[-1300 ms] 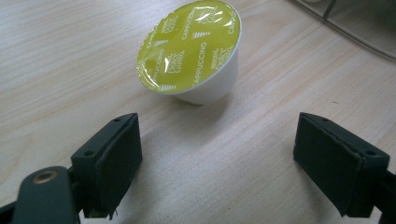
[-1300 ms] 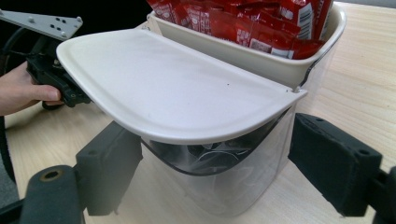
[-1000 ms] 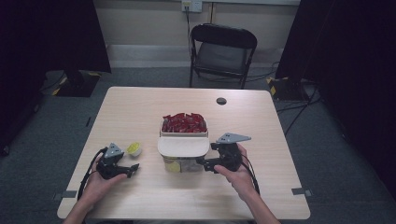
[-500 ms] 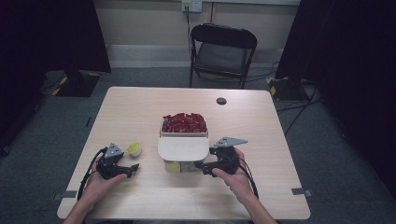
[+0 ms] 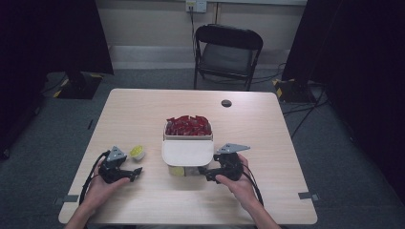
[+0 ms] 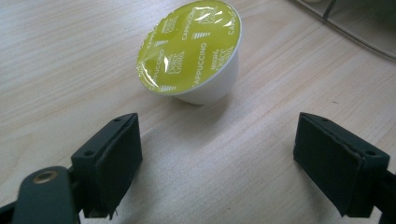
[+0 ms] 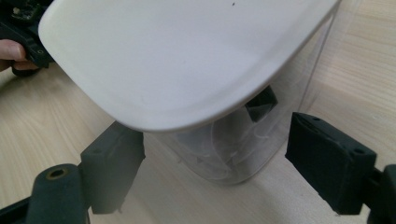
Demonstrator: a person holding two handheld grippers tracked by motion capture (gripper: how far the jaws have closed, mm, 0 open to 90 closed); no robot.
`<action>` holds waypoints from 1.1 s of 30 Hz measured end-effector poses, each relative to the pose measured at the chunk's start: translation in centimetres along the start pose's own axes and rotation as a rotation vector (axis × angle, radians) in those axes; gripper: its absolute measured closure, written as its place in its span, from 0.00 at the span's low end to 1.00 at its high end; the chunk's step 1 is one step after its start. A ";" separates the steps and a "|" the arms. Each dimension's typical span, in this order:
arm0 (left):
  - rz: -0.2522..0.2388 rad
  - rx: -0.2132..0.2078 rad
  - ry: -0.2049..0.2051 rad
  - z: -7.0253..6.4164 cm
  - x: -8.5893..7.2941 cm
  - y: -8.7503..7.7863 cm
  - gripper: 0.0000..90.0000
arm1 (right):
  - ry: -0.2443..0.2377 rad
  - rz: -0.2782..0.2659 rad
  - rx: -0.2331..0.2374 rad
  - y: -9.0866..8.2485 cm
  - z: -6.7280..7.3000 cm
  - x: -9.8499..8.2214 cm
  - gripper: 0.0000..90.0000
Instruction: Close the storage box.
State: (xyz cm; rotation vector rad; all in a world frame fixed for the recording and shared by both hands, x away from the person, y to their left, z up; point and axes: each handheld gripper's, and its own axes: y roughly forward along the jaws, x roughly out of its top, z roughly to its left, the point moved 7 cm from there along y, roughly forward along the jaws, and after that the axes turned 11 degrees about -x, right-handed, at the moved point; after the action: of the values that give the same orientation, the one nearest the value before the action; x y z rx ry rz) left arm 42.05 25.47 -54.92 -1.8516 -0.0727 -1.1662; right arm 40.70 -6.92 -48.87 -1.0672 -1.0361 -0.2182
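The right tool [image 5: 206, 172] has crept in toward the clear container [image 7: 243, 154] since a moment ago, and its jaws have just been closing a little; in the right gripper view they now straddle the container's near corner under the white lid [image 5: 187, 151], still apart and, as far as can be told, not pressing on the wall. That reads as the start of a grip, either to steady the container or to work the lid, so the next move is likely a squeeze on that corner. The left tool [image 5: 135, 172] has kept its place left of the container, jaws wide apart with nothing between them, and the yellow-topped capsule [image 6: 194, 51] lies tipped on the tabletop [image 5: 143, 114] just ahead of it, well clear of the pads. Counting: one lidded container with at least one yellow capsule visible through its wall, one loose capsule left of it, one box of red packets [image 5: 188, 126] touching its far side, and one small dark disc [image 5: 226, 103] farther beyond.
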 end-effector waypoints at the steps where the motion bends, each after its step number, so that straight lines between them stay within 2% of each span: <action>1: 0.000 0.000 0.000 0.0 0.0 0.0 0.17 | -0.004 -0.006 0.003 0.1 0.0 0.0 0.20; 6: 0.000 0.000 0.000 0.0 0.0 0.0 0.17 | -0.003 -0.016 0.023 -0.2 0.3 -0.1 0.19; 12: 0.000 0.000 0.000 0.0 0.0 0.0 0.17 | 0.005 -0.019 0.019 -1.0 0.0 -0.2 0.19; 17: 0.000 -0.001 0.000 0.0 0.0 0.0 0.17 | 0.009 -0.003 -0.002 -1.2 -0.6 -0.9 0.19; 23: 0.000 0.000 0.000 0.0 0.0 0.0 0.17 | 0.016 -0.023 -0.034 -2.0 -1.5 -0.9 0.19; 27: 0.000 -0.001 0.000 0.0 0.0 0.0 0.17 | 0.030 -0.036 -0.054 -2.6 -2.5 -0.9 0.19; 33: 0.000 0.000 0.000 0.0 0.0 0.0 0.17 | 0.054 -0.051 -0.110 -2.8 -4.3 -1.0 0.19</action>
State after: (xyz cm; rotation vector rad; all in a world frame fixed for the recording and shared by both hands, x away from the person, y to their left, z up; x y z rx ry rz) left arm 42.05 25.47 -54.92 -1.8523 -0.0728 -1.1660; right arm 41.06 -12.14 -48.30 -1.1282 -1.0126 -0.3468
